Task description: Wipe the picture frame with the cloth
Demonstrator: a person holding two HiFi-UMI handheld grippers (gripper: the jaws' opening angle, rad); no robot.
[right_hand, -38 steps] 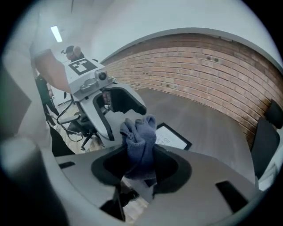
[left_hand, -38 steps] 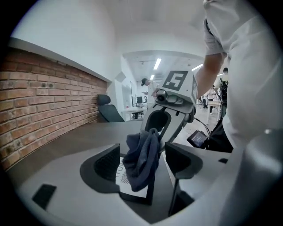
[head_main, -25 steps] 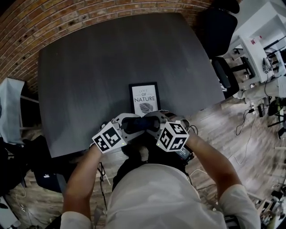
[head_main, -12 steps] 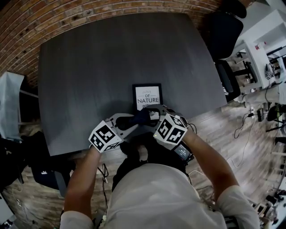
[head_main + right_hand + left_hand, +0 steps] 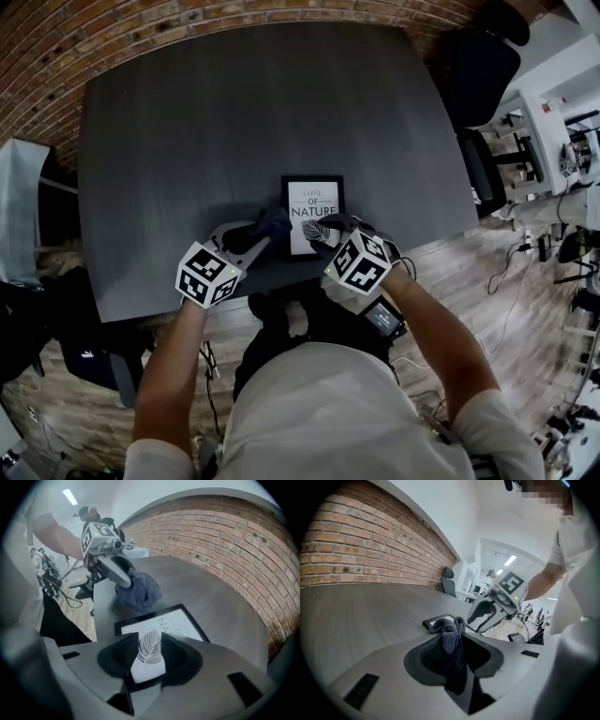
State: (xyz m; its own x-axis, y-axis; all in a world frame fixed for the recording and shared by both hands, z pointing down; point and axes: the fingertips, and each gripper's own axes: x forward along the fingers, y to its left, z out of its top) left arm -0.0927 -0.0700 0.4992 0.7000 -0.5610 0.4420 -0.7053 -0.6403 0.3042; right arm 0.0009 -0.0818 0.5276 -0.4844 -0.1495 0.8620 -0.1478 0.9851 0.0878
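A black picture frame [image 5: 312,214] with a white print lies flat on the dark table [image 5: 187,141], near its front edge. My left gripper [image 5: 263,231] is shut on a dark blue cloth [image 5: 275,223], its jaws having just closed on it. It holds the bunched cloth [image 5: 139,592] just left of the frame. My right gripper [image 5: 324,229] stands open above the near end of the frame [image 5: 178,620]. Its jaws have just been closing, and the leaf print shows through the gap between them; they grip nothing.
A brick wall [image 5: 56,56] runs behind the table. A black office chair [image 5: 473,75] stands at the table's right corner, with white desks [image 5: 553,112] beyond it. The person's body is close to the table's front edge.
Both grippers were together at the front edge with the cloth between them. Now they have parted: the left carried the cloth up and left of the frame, and the right moved over the frame.
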